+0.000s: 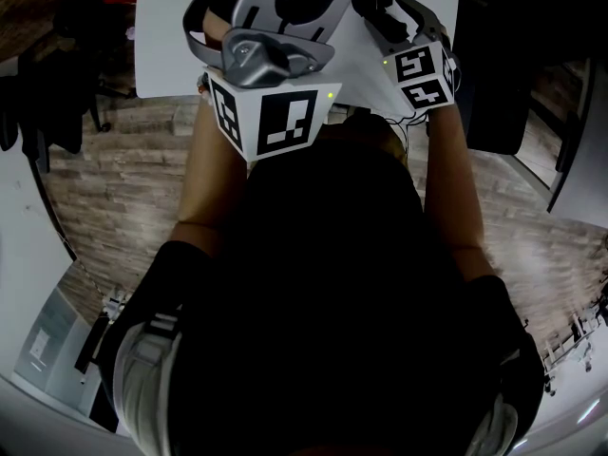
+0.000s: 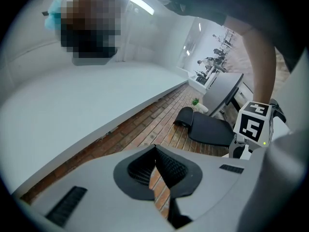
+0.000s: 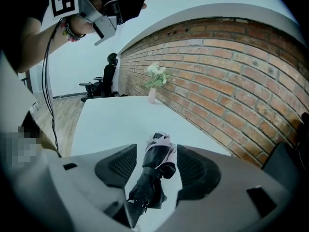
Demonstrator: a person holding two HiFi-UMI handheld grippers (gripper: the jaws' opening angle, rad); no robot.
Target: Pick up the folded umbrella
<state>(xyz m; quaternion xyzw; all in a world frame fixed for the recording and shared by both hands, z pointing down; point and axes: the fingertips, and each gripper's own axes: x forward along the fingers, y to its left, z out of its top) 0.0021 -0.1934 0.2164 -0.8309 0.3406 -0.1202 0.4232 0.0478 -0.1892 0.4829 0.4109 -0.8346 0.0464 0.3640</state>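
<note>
The right gripper (image 3: 157,153) stands with its jaws apart and the umbrella (image 3: 153,178) between them. Neither pad presses on it, and a strip of table shows on each side. The grasp is not yet made. By my reckoning the approach is almost finished; what is left is to settle round the bundle, close, and lift.

The umbrella lies on the white table (image 3: 111,120), lengthwise along the line of the jaws. Its near end is dark and bunched, probably the handle end, though I cannot be sure. Farther out the folded cloth is black with pale pink showing, and loose folds bulge out from it. It looks soft and uneven, so the pads may sink in before they bite.

The left gripper (image 2: 155,151) is clenched on nothing, held up off the table.

Beyond, a vase (image 3: 153,93) of flowers stands near a brick wall (image 3: 217,66).
</note>
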